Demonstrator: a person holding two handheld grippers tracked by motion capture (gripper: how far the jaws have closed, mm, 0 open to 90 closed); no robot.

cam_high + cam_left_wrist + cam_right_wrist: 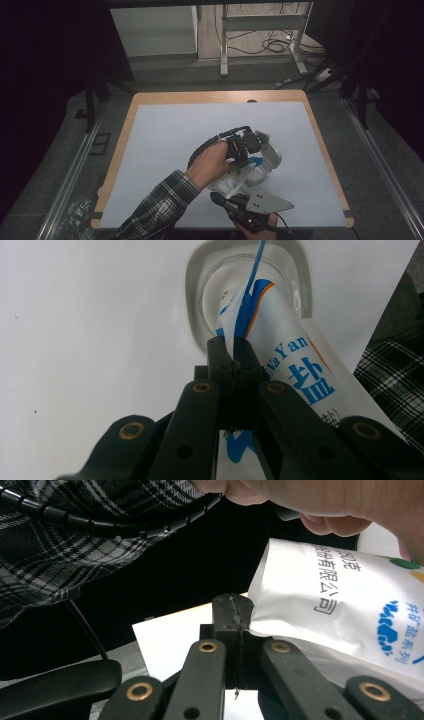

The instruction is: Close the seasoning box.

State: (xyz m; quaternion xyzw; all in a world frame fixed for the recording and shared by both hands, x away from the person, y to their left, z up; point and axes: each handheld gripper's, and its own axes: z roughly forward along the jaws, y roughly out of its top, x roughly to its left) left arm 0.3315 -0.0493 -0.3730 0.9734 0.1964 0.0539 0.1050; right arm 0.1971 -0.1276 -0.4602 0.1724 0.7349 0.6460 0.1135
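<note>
the table (150, 130), covered with a pale sheet, carries the work near its front edge. on it stands a clear container (247, 290) with a white rim, its mouth facing up to take what is poured. above it hangs the white salt bag (295, 370) with blue lettering, tilted so its torn top corner dips into the container's mouth; that slant seems meant to let the salt run down and in. the left gripper (233, 347) has its jaws clamped on the bag's upper edge just beside the opening, steering the spout over the mouth. the right gripper (235, 612) is clenched on the bag's bottom seam, holding that end up and behind so the contents slide forward. in the high view the left hand (212, 162) sits over the container, the right gripper low at the front.
</note>
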